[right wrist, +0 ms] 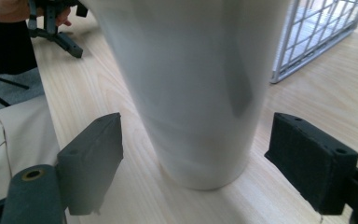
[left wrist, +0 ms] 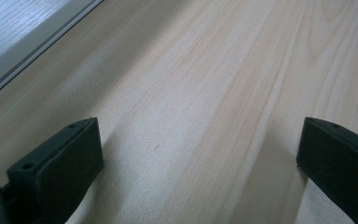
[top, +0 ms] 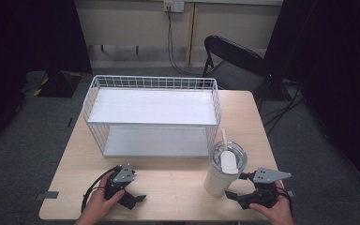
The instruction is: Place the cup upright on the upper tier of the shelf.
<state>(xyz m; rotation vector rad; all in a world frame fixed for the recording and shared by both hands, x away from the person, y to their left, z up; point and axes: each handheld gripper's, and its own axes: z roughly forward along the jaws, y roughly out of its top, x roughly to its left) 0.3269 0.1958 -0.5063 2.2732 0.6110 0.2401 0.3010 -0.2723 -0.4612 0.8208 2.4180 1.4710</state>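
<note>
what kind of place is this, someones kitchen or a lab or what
Probably a lab or studio set up for recording, not a kitchen: dark curtains flank a small wooden table, a folding chair stands behind it, and a person works handheld tongs, left and right, near a tumbler and wire shelf.

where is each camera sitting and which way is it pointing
High view: above the person's side, looking forward and down on the table, wire shelf and cup; both hands and the left hand-held gripper and right hand-held gripper show.
Left gripper view: rides the left hand-held gripper, looking low across bare tabletop; its open jaws show.
Right gripper view: rides the right hand-held gripper, facing the cup between open jaws; the other hand shows top left.
Shared: the cup and shelf appear in high and right gripper views.
</note>
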